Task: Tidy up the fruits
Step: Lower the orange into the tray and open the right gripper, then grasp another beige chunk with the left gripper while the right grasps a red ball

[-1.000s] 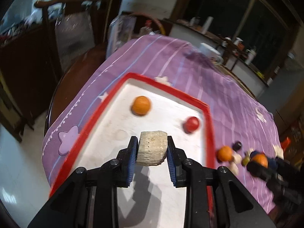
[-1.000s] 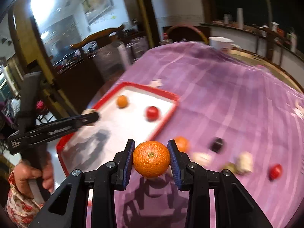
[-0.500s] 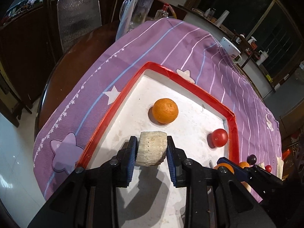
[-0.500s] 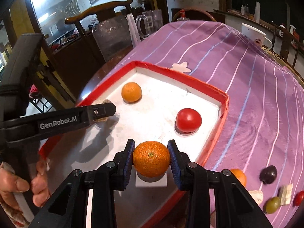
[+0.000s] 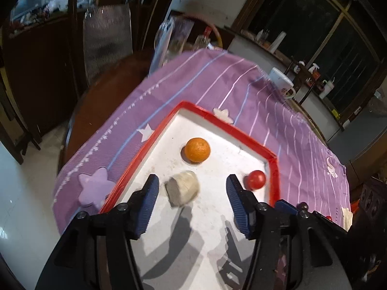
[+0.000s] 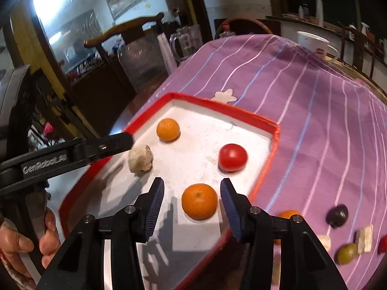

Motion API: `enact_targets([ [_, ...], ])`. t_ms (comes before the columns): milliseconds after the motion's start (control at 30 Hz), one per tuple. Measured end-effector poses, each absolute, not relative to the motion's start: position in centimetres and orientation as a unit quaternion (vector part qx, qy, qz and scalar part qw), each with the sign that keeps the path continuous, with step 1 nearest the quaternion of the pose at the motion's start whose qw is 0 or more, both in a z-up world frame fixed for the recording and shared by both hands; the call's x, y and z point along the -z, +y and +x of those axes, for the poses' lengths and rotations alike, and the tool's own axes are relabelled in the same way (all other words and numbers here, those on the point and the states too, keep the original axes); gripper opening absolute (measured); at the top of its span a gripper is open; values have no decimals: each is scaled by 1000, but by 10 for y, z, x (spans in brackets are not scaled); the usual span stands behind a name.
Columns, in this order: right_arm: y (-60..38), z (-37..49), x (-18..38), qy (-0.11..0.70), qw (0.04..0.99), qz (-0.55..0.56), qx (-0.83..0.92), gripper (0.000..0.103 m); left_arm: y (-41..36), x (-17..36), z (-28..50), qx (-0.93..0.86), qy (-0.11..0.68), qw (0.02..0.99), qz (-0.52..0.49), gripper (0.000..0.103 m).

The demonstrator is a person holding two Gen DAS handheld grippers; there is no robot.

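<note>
A red-rimmed white tray (image 5: 272, 155) (image 6: 275, 130) lies on the purple striped cloth. My left gripper (image 5: 192, 193) is open; a beige chunk (image 5: 182, 189) (image 6: 140, 158) lies on the tray floor between its fingers, untouched. My right gripper (image 6: 192, 199) is open around an orange (image 6: 199, 201) that rests on the tray near its front edge. Another orange (image 5: 197, 149) (image 6: 168, 129) and a red tomato (image 5: 254, 179) (image 6: 233, 157) also lie in the tray.
On the cloth right of the tray lie a small orange (image 6: 289, 213), a dark grape (image 6: 337, 215), a green grape (image 6: 347, 253) and pale chunks (image 6: 364, 238). A white mug (image 6: 313, 42) stands at the far table edge. A wooden chair (image 5: 101, 26) stands beyond the table.
Both grippers have opened. The beige chunk has dropped from the left gripper onto the tray, and the orange has been let go from the right gripper onto the tray.
</note>
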State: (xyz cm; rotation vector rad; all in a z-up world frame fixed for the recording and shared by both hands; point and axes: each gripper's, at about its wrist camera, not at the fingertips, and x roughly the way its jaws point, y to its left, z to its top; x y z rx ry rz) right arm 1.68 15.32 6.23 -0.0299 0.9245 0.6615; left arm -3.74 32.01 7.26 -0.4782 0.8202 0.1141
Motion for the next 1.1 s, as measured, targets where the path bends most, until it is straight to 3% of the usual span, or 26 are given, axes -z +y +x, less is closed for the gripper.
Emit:
enact_targets([
  [500,5,-57,-81,403,879,99,-235,55,242,-73,-128,-43,355,901,-245,71],
  [1100,-98,-92,-75,380,890,189,-167,59,140,-74,-142,-51,378,920,-85,71],
])
